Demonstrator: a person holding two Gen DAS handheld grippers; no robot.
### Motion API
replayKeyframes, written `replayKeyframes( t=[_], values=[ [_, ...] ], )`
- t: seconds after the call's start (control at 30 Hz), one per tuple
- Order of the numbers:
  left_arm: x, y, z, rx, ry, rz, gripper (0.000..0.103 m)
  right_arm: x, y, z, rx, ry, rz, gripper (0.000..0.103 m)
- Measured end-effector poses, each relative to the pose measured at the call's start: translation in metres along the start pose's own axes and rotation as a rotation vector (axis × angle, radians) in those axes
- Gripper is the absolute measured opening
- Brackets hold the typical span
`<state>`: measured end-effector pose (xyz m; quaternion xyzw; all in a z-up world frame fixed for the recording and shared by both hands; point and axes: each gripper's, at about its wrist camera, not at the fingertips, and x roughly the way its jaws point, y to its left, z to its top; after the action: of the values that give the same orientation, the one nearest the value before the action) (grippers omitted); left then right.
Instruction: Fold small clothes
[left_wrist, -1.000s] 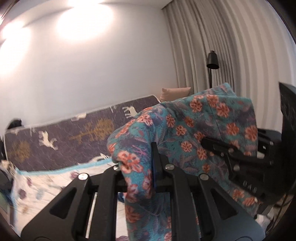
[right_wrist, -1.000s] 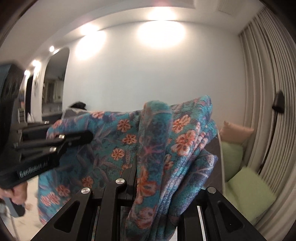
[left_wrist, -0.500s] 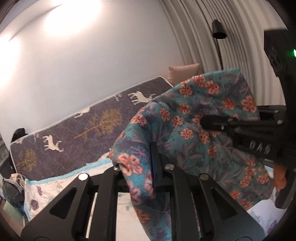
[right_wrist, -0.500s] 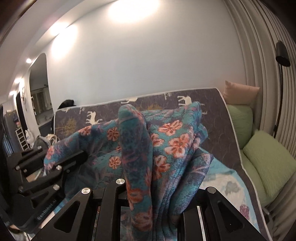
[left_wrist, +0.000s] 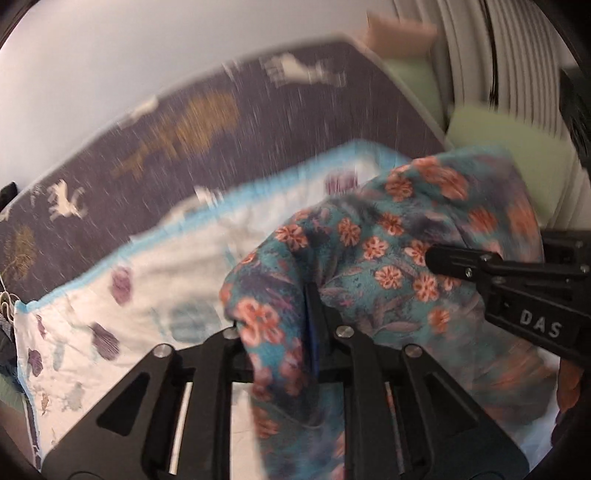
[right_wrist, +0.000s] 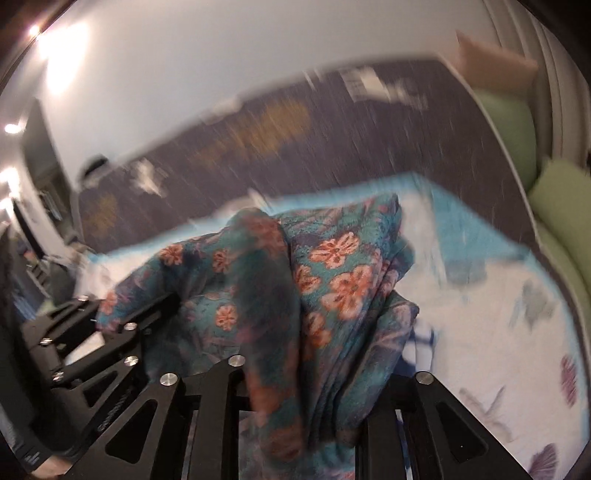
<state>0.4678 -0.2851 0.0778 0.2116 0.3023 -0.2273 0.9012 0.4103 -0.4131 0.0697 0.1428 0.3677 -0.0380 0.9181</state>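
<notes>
White bedding (left_wrist: 177, 273) with a blue edge fills the lower left of both views, a dark quilt (left_wrist: 192, 122) behind it. Centre frame hangs the garment (left_wrist: 369, 258), teal with orange flowers, between the left gripper (left_wrist: 280, 332) and right gripper (right_wrist: 303, 369), whose jaws are opening with cloth between them. It looks like laying out; next, spread it flat for folding.

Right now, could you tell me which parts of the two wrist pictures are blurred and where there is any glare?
Left wrist view: the dark bedspread and curtains are streaked by motion, while the floral garment and left gripper stay fairly sharp. Right wrist view: the same streaking, plus bright lamp glare on the wall.
</notes>
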Motion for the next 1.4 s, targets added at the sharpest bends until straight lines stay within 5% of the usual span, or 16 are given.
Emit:
replayKeyframes(
  t=[0.1,0.2,0.27,0.5,0.7,0.77,0.8,0.83,0.93,1.27,1.4],
  values=[
    [0.034,-0.013,-0.028,0.017,-0.014,0.037,0.026,0.045,-0.027,-0.025,0.053,0.036,-0.009,0.041],
    [0.043,0.016,-0.036,-0.17,-0.014,-0.08,0.032,0.052,-0.056,-0.035,0.186,0.025,0.123,0.043],
    [0.045,0.022,-0.04,-0.21,-0.006,-0.106,0.034,0.052,-0.054,-0.037,0.189,0.019,0.138,0.043],
    [0.045,0.01,-0.049,-0.196,-0.017,-0.063,0.035,0.052,-0.029,-0.034,0.07,-0.014,-0.018,0.051],
    [0.046,0.011,-0.046,-0.204,-0.011,-0.069,0.036,0.058,-0.036,-0.033,0.099,-0.003,-0.026,0.056],
    [0.036,0.014,-0.046,-0.212,-0.03,-0.026,0.053,0.051,-0.036,-0.034,0.099,-0.009,-0.028,0.058],
    [0.029,0.017,-0.048,-0.233,-0.045,0.005,0.065,0.041,-0.037,-0.035,0.094,-0.018,-0.049,0.065],
    [0.021,0.021,-0.051,-0.258,-0.055,0.013,0.068,0.032,-0.038,-0.037,0.096,-0.031,-0.072,0.072],
    [-0.012,0.029,-0.06,-0.297,-0.063,-0.03,0.068,-0.01,-0.042,-0.055,0.144,-0.072,-0.066,0.075],
    [-0.192,-0.023,-0.119,-0.109,-0.131,0.011,0.086,-0.166,0.015,-0.172,-0.093,-0.141,-0.183,0.084],
    [-0.263,-0.044,-0.149,-0.082,-0.173,0.033,0.092,-0.228,0.034,-0.218,-0.059,-0.214,-0.167,0.088]
  ],
)
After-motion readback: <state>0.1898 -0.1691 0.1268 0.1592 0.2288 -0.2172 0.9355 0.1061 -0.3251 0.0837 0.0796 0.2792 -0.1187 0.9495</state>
